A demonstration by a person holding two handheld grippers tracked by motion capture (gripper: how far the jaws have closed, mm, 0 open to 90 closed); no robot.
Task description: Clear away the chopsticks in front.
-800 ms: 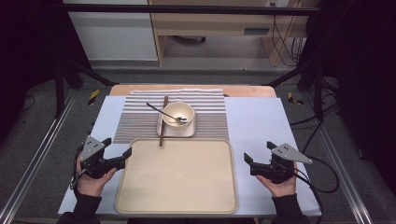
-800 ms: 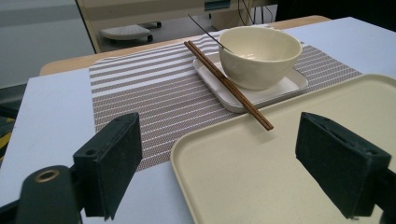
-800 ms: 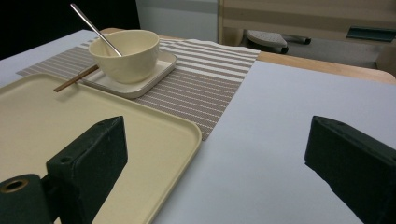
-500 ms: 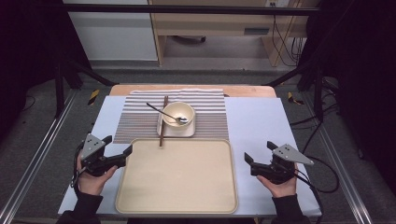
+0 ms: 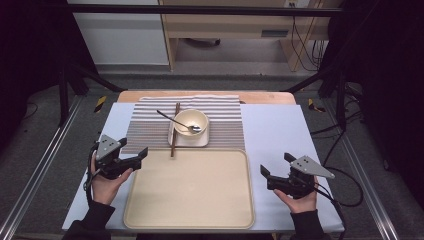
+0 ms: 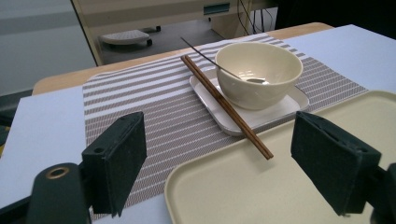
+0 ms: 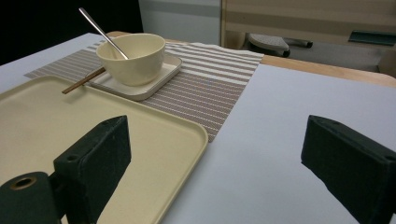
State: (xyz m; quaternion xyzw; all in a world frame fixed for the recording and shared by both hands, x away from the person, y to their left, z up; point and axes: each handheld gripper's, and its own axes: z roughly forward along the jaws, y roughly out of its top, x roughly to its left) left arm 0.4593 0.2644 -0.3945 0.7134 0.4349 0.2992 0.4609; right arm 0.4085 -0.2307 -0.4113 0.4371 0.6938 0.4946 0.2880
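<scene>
Tray lay at the 6 o'clock side of the table, cream, nothing on it. Left hand-held gripper sat just off the tray's 9 o'clock edge, jaws wide apart and holding nothing; in the left gripper view its jaws framed the tray corner and the striped mat. Right hand-held gripper sat just off the tray's 3 o'clock edge, jaws likewise spread and bare, over plain table in the right gripper view. Each was held by a hand coming in from 6 o'clock, dark sleeves.

Mat lay at 12 o'clock from the tray, its near edge just beside the tray rim. On it a small white square plate carried a cream bowl. Spoon rested in the bowl, handle leaning out toward 10 o'clock. Brown chopsticks lay along the plate's 9 o'clock side, touching its rim, near tips reaching over the tray's far edge. Both grippers were well apart from the bowl.
</scene>
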